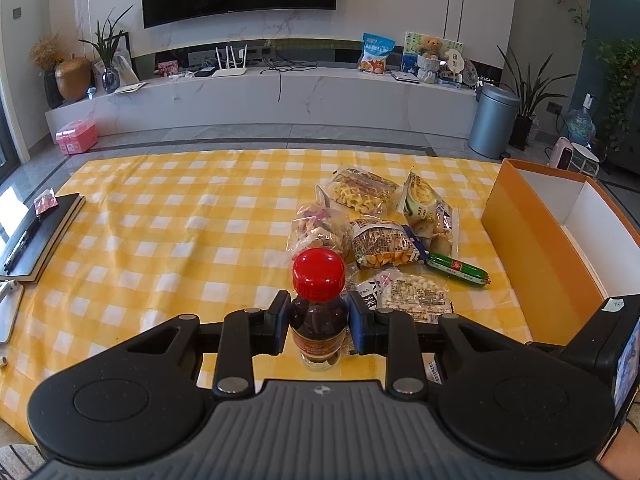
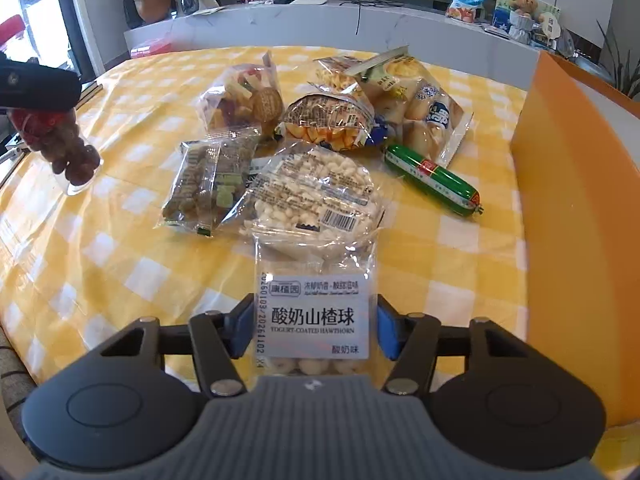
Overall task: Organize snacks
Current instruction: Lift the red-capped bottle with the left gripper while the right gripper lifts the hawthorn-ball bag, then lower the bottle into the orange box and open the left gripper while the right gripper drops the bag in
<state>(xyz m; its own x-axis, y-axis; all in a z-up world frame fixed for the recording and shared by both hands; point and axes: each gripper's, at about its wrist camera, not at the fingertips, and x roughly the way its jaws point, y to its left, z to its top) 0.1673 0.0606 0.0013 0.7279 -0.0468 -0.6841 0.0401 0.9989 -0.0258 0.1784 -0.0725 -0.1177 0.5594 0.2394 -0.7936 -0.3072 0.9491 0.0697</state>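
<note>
My left gripper is shut on a small clear bottle with a red cap full of dark round snacks, held upright just above the table; the bottle also shows at the left of the right wrist view. My right gripper is shut on a clear tub of yogurt-coated hawthorn balls with a white label. Loose snack bags lie in a pile mid-table, with a green sausage beside them. An orange box, open and white inside, stands at the right.
The table has a yellow checked cloth. A black notebook lies at its left edge. Beyond the table are a TV bench, a grey bin and plants. The orange box wall rises close on the right.
</note>
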